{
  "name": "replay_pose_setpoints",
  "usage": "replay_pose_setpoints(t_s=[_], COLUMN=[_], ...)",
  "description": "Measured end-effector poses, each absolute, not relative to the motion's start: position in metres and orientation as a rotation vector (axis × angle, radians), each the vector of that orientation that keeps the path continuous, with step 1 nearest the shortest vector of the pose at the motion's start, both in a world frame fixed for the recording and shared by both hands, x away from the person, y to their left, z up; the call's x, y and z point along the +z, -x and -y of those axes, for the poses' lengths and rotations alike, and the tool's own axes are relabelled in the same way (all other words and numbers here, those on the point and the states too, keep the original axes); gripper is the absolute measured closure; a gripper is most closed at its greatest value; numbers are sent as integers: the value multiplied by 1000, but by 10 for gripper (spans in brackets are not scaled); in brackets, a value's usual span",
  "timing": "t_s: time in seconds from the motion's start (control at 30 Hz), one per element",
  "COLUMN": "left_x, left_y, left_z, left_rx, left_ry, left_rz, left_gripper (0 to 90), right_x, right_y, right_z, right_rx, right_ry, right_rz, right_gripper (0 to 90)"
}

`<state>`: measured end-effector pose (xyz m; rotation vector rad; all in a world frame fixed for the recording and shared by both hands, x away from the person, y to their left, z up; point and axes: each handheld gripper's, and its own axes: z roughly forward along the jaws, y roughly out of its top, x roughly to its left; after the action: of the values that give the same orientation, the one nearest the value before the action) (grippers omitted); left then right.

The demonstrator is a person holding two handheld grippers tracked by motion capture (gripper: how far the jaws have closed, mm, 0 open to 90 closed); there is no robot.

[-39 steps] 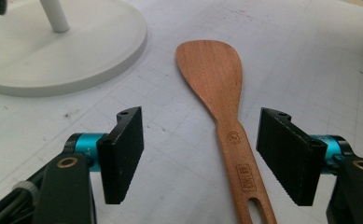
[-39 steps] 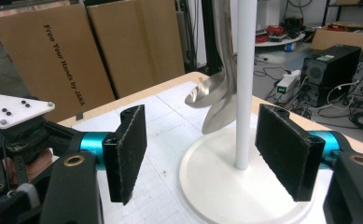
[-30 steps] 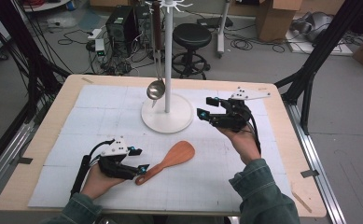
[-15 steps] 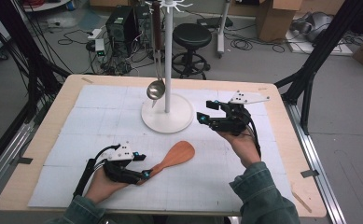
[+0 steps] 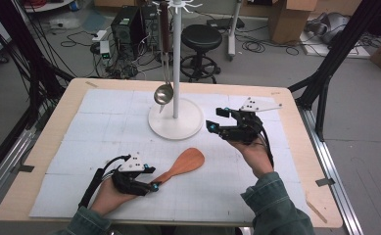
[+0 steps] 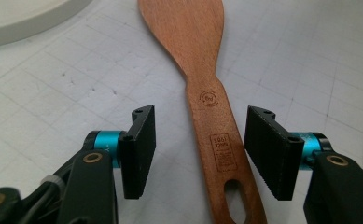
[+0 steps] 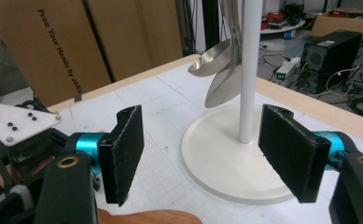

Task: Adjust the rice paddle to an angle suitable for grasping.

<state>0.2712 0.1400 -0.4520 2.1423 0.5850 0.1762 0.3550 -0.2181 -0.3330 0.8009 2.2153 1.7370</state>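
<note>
Your left claw (image 6: 200, 156) is sitting low on the bench (image 5: 70, 103) with its jaws on either side of the wooden spatula (image 6: 207, 93), down near the handle end where the hang hole is. The jaws have just been closing in, but there's a visible gap on both sides, so the pads aren't touching the wood and nothing is gripped. In the high view that same left claw (image 5: 151, 182) is right at the tip of the handle, and the spatula (image 5: 180, 165) lies flat on the white gridded mat (image 5: 105, 122), blade angled up and to the right, away from your hand.

Your right claw (image 5: 216, 119) is open with nothing between the jaws, hovering well apart from the spatula and pointing at the white stand (image 5: 176, 117). In the right gripper view the stand's pole (image 7: 249, 70) and round base (image 7: 226, 158) show between the jaws but farther off. A metal ladle (image 5: 163, 93) hangs from the stand just beside the pole, bowl above the base.
</note>
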Motion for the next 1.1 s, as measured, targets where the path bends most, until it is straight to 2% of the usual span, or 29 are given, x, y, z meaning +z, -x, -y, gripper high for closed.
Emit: replay_pose_setpoints(t_s=[0.5, 1.1], left_x=[-453, -450], left_y=[-271, -279], left_z=[-140, -146], left_rx=[177, 169], left_ry=[-2168, -2168], left_rz=[-573, -586], left_gripper=[636, 651], right_x=[-348, -372], right_y=[-349, -344], right_z=[214, 191], right_rx=[1710, 1623], right_ry=[-780, -712], right_rz=[-2270, -2433], right_gripper=[294, 280])
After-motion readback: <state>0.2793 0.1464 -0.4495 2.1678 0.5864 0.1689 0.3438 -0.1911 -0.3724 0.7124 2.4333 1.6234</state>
